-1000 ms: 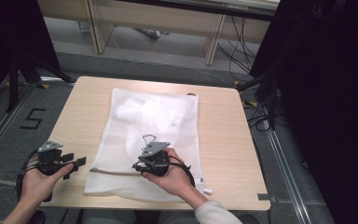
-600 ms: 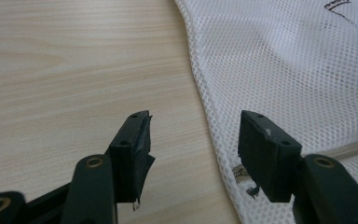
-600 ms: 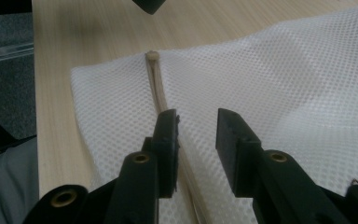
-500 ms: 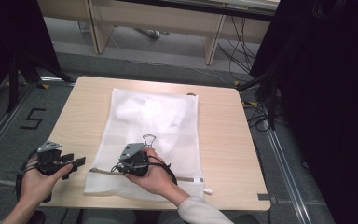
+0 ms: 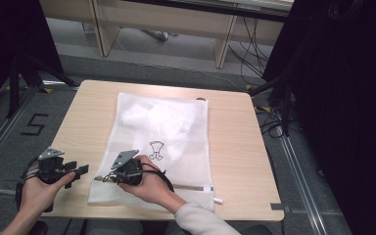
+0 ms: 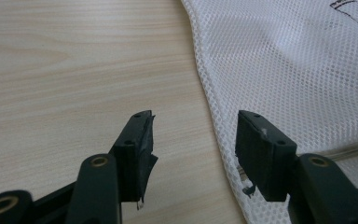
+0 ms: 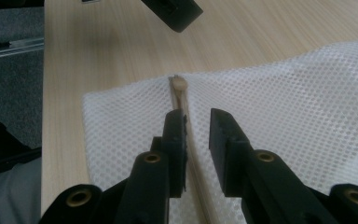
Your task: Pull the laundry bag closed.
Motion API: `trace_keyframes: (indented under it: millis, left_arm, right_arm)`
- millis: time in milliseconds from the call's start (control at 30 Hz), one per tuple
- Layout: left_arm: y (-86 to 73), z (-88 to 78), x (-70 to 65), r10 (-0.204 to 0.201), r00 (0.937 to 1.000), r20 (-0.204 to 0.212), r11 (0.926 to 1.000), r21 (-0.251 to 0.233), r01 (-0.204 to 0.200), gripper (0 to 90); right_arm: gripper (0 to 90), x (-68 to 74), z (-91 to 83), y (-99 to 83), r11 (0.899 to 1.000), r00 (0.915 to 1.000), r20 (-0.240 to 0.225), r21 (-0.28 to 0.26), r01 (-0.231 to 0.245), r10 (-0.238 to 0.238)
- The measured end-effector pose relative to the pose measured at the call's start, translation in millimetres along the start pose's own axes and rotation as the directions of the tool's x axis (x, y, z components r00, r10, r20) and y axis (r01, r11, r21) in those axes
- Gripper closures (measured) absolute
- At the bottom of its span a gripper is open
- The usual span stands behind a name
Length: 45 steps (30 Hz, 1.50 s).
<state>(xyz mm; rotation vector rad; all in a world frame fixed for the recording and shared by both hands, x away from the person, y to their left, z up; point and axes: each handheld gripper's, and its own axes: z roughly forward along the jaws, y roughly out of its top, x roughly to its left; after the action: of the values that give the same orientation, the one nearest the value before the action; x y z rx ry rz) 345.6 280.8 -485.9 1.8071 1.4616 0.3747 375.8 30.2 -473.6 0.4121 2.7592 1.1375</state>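
Observation:
A white mesh laundry bag [image 5: 176, 132] with white cloth inside lies flat on the wooden table [image 5: 235, 142]. Its beige zipper [image 7: 182, 95] runs along the near edge. My right gripper [image 5: 108, 177] sits at the zipper's left end. Its jaws stand a narrow gap apart, closed onto the zipper strip, which runs between them [image 7: 196, 135]. My left gripper [image 5: 82, 170] rests on bare wood just left of the bag's near corner. It is open and holds nothing [image 6: 193, 144], with one jaw over the mesh edge [image 6: 214, 93].
The table's left edge and grey floor [image 7: 9, 70] lie close beyond the bag's corner. A small black printed mark [image 5: 156, 149] sits mid-bag. A white tag [image 5: 218, 199] pokes out at the zipper's right end. Cables and desks stand behind the table.
My right gripper has slid left along the zipper, from mid-bag to near its left corner. The left gripper has stayed put and open.

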Motion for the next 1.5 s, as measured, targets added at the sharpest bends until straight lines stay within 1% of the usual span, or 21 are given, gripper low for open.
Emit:
trace_keyframes:
  millis: [67, 133, 500, 567, 633, 733, 767, 900, 1000, 1033, 1100, 1167, 1200, 1233, 1267, 1300, 1333, 1367, 1400, 1433, 1500]
  left_arm:
    - [-0.2, 0.0, -0.6, -0.006, 1.0000, -0.007, 0.9999, -0.011, 0.006, 46.9]
    - [-0.1, -0.4, -0.4, -0.004, 1.0000, -0.007, 0.9999, -0.011, 0.004, 47.1]
    - [-0.7, -0.5, -0.2, 0.001, 1.0000, -0.005, 1.0000, -0.002, -0.001, 48.3]
    - [-0.7, -0.2, -0.3, -0.003, 1.0000, -0.006, 1.0000, -0.007, 0.003, 48.5]
    - [-0.8, -0.1, -0.2, -0.004, 1.0000, -0.005, 1.0000, -0.007, 0.004, 48.5]
    - [-0.8, -0.2, -0.2, -0.003, 1.0000, -0.005, 1.0000, -0.006, 0.003, 48.7]
    - [-0.9, -0.1, -0.2, -0.005, 1.0000, -0.004, 1.0000, -0.007, 0.005, 48.7]
    - [-1.0, 0.7, -0.8, -0.012, 0.9999, -0.001, 0.9999, -0.009, 0.012, 49.0]
    - [-1.4, 0.7, -0.3, -0.014, 0.9999, 0.003, 0.9998, -0.014, 0.014, 49.1]
    - [-1.6, 0.5, -0.2, -0.016, 0.9999, 0.005, 0.9998, -0.015, 0.016, 49.2]
    - [-1.8, -1.0, -0.1, -0.016, 0.9999, 0.003, 0.9998, -0.014, 0.016, 49.2]
    - [-2.0, -3.8, 0.7, -0.010, 0.9999, 0.014, 0.9999, -0.006, 0.010, 49.2]
    - [-2.7, -4.0, -0.2, -0.028, 0.9994, 0.021, 0.9994, -0.021, 0.028, 49.2]
    - [-3.1, -4.8, 0.2, -0.033, 0.9990, 0.030, 0.9991, -0.024, 0.034, 49.2]
    - [-3.7, -6.7, 2.0, -0.020, 0.9994, 0.030, 0.9998, -0.009, 0.020, 48.9]
    - [-4.8, -6.4, 1.0, -0.048, 0.9978, 0.046, 0.9985, -0.022, 0.049, 48.7]
    - [-4.8, -6.4, 1.0, -0.048, 0.9978, 0.046, 0.9985, -0.022, 0.049, 48.6]
    - [-4.7, -8.4, 2.9, -0.031, 0.9983, 0.050, 0.9995, -0.006, 0.031, 48.2]
    - [-4.7, -8.1, 0.5, -0.061, 0.9965, 0.057, 0.9977, -0.025, 0.063, 47.8]
    - [-4.7, -8.7, -0.1, -0.066, 0.9961, 0.058, 0.9971, -0.033, 0.068, 47.8]
    - [-4.5, -8.8, 1.1, -0.067, 0.9937, 0.090, 0.9966, -0.042, 0.071, 46.4]
  right_arm:
    - [76.8, 1.5, 5.6, 4.0, 1.000, 0.9999, -0.011, -0.005, -0.013, 0.013]
    - [76.8, 1.5, 10.5, 7.0, 1.000, 0.9998, -0.016, -0.011, -0.010, 0.010]
    - [76.6, 2.7, 36.7, 20.8, 1.000, 0.9990, -0.042, 0.020, -0.014, 0.015]
    - [76.5, 2.0, 38.6, 22.5, 0.999, 0.9988, -0.046, 0.037, -0.015, 0.017]
    - [76.5, 1.8, 40.7, 22.5, 0.999, 0.9987, -0.046, 0.030, -0.020, 0.021]
    - [76.1, -0.2, 44.2, 23.1, 0.999, 0.9988, -0.045, 0.051, -0.017, 0.019]
    - [76.0, -0.1, 45.2, 23.1, 0.998, 0.9985, -0.045, 0.056, -0.031, 0.033]
    - [76.2, -1.9, 48.8, 24.2, 0.998, 0.9979, -0.059, 0.058, -0.024, 0.027]
    - [77.6, -1.1, 51.5, 24.5, 0.998, 0.9983, -0.055, 0.069, -0.016, 0.020]
    - [80.3, -1.4, 52.9, 24.6, 0.997, 0.9977, -0.065, 0.078, -0.015, 0.020]
    - [81.3, -0.2, 54.3, 24.5, 0.997, 0.9974, -0.068, 0.079, -0.018, 0.023]
    - [81.5, 0.0, 53.9, 24.8, 0.997, 0.9975, -0.068, 0.078, -0.013, 0.018]
    - [81.5, -0.2, 54.0, 25.3, 0.997, 0.9973, -0.072, 0.070, -0.009, 0.014]
    - [81.6, -0.5, 53.1, 25.9, 0.997, 0.9970, -0.073, 0.073, -0.019, 0.024]
    - [81.6, -1.5, 50.1, 27.5, 0.998, 0.9966, -0.076, 0.063, -0.028, 0.033]
    - [81.6, -2.5, 47.8, 28.9, 0.998, 0.9964, -0.077, 0.060, -0.031, 0.035]
    - [81.6, -2.5, 47.8, 28.9, 0.998, 0.9964, -0.077, 0.060, -0.031, 0.035]
    - [81.7, -4.4, 43.2, 32.0, 0.998, 0.9957, -0.080, 0.050, -0.042, 0.046]
    - [81.7, -5.4, 41.5, 33.5, 0.998, 0.9959, -0.079, 0.043, -0.041, 0.044]
    - [81.7, -5.4, 41.5, 33.5, 0.998, 0.9959, -0.079, 0.043, -0.041, 0.044]
    - [81.7, -6.3, 37.9, 36.3, 0.998, 0.9957, -0.078, 0.030, -0.047, 0.049]
